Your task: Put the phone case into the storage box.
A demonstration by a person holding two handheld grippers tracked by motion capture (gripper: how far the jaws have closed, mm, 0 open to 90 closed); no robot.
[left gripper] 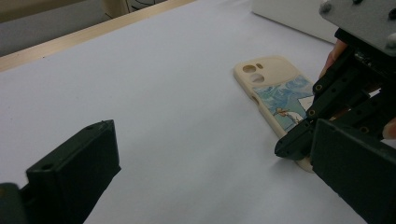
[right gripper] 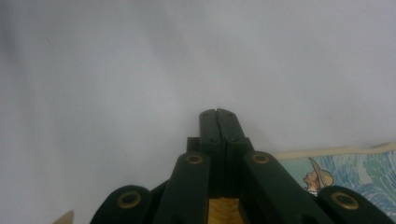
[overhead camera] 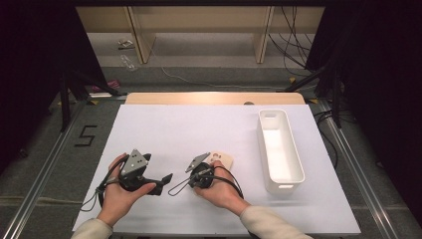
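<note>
Phone case point(overhead camera: 222, 159) lies flat, camera end far.

Two hand-held grippers at the table: left gripper point(overhead camera: 166, 178), right gripper point(left gripper: 287, 150). Two hands, 1 per gripper. One phone case point(left gripper: 275, 95), cream w/ printed pic, 2 round cut-outs near its top. One white bin point(overhead camera: 280, 149). One white table sheet point(overhead camera: 199, 134). One floor marking, "5" point(overhead camera: 86, 135).
</note>
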